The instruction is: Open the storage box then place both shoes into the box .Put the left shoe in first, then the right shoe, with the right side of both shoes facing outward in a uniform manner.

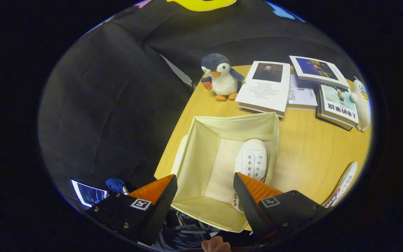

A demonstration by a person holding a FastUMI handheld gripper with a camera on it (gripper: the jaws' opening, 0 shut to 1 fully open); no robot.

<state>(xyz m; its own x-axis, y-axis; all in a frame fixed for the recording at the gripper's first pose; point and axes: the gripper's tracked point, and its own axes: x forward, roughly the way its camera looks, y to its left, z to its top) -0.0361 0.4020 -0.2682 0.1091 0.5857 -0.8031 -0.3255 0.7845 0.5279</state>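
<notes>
A: The gripper [205,190] is seen with its fingers spread wide apart, nothing held between them, poised above the near end of the storage box [201,140].

B: And the box itself?

A: It is shown open on the wooden table [310,157], pale cream fabric, its walls folded outward. One white shoe [252,161] is lodged inside, against the right wall, toe pointed away toward the books. Its heel end is partly hidden behind the right finger.

B: How is that shoe described?

A: White canvas, rounded toe cap, metal eyelets in two rows.

B: Further right?

A: A second white shoe [345,183] is spotted on the table, well apart from the box. Beyond the box, a plush penguin [221,77], then a spread of books [292,91], then a pale plush toy [360,105] are lined up.
</notes>
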